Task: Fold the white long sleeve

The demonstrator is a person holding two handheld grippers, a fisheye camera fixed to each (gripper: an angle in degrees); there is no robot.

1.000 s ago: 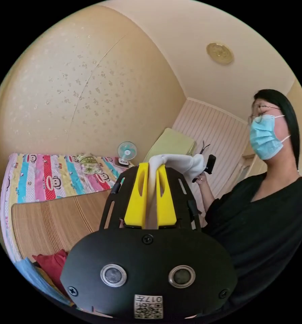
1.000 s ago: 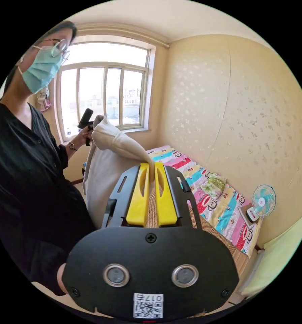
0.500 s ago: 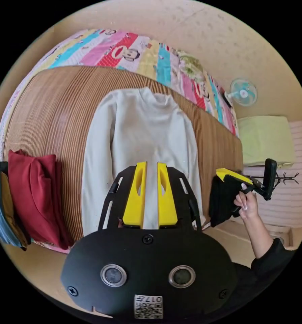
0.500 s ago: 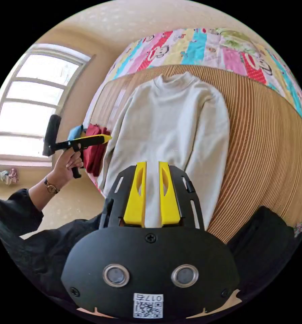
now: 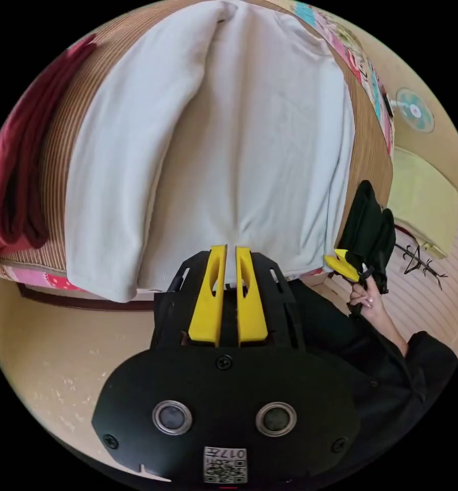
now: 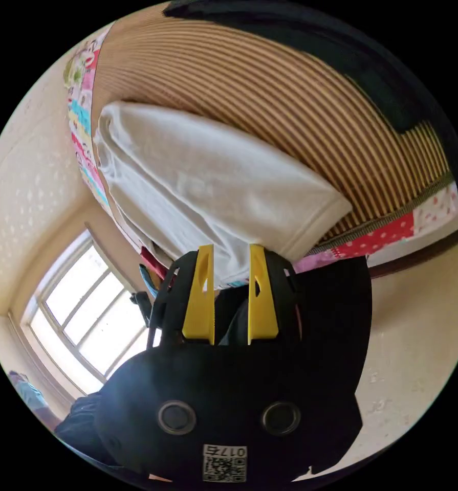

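White long sleeve lies flat on striped woven mat, hem just ahead of left gripper; a second ago hung between both. Left jaws nearly closed, empty; right gripper now parted, empty. Red garment left of it. Fan, window beyond.

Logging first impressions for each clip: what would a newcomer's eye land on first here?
The white long sleeve spread flat on the striped woven mat, its hem hanging over the bed edge just ahead of the left gripper. Next, the dark red clothes beside it, and the right gripper at the shirt's other side.
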